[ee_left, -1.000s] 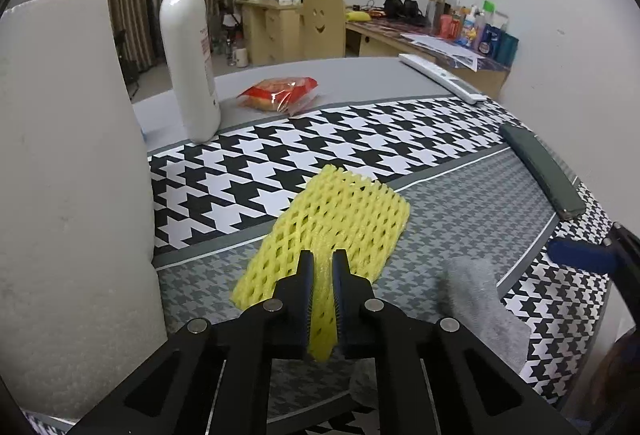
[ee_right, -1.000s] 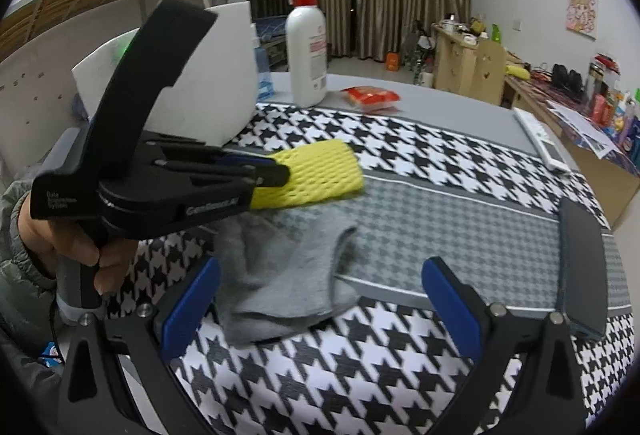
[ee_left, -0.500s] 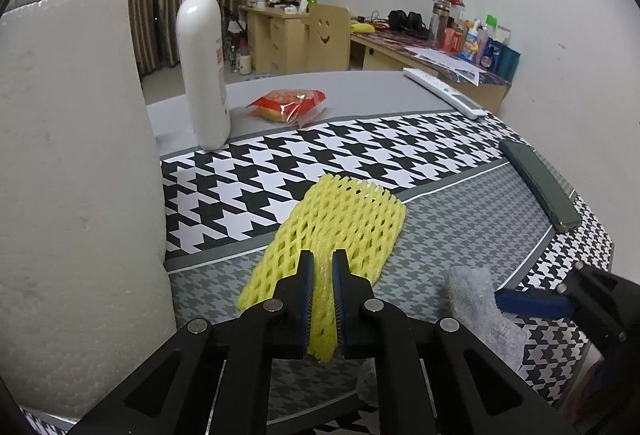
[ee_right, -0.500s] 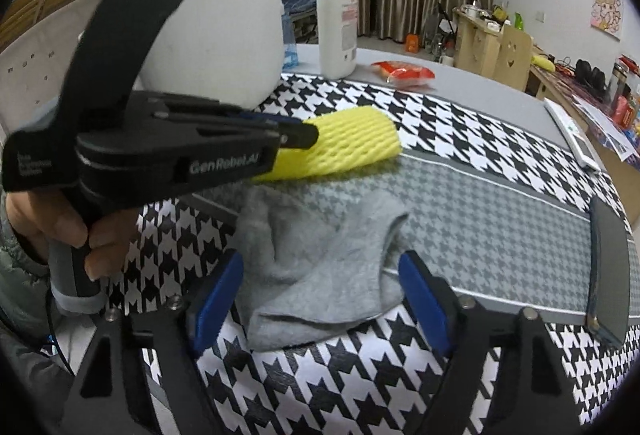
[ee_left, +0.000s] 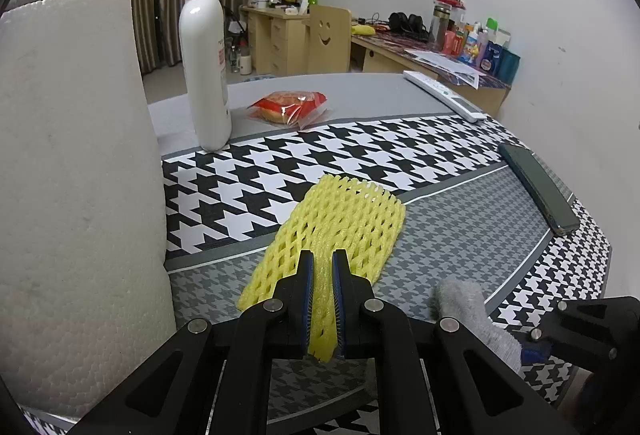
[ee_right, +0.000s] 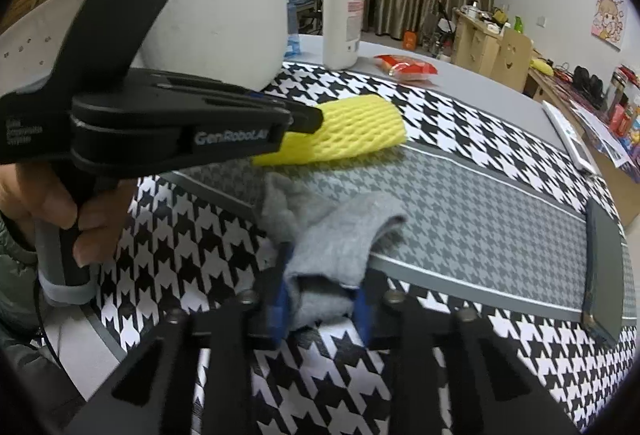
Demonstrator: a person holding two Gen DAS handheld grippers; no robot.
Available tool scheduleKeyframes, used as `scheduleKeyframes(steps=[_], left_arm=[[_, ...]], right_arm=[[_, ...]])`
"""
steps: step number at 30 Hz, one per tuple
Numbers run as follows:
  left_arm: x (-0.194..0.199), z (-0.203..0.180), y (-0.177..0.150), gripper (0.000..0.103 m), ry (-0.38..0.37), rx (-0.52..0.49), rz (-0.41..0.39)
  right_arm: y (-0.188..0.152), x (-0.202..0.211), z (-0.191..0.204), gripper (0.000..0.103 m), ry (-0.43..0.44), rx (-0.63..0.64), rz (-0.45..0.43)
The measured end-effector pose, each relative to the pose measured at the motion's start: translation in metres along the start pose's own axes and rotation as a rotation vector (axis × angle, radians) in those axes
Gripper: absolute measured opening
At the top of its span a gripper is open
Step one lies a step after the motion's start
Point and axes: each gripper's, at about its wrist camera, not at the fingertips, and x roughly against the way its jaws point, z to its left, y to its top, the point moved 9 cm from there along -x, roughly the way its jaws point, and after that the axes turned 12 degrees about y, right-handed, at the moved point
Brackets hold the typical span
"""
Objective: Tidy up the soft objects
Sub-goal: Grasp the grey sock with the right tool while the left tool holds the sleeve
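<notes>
Foam net: the yellow foam net looked light and springy; it lay on the bench, its near end pinched between the narrow jaws of the left gripper.
Sock: the grey sock, limp and crumpled just beside the net, was bunched at its near edge in the right gripper, jaws closed on cloth.
Hold: edges suited both.
Views: only the right wrist showed the whole sock; the left wrist showed the net's mesh.

Left hand-held gripper: matte black plastic arms, silver round screws, blue finger pads. Right hand-held gripper: same black arms, blue pads. White "GenRobot.AI" lettering at left of right-wrist frame; bare-skinned hand, grey-green sleeve.
</notes>
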Motion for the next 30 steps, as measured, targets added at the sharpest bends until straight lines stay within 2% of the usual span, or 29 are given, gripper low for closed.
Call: scheduleKeyframes(steps=[10,30], left_arm=[[0.018,-0.008,0.005,0.010,-0.040,-0.002,-0.041],[0.082,-0.008,0.017,0.010,-0.015,-0.025,-0.181]], right_arm=[[0.006,0.046,-0.028,0.021,-0.105,-0.063,-0.093],[0.016,0.081,-0.036,0.021,-0.146,-0.117,-0.220]])
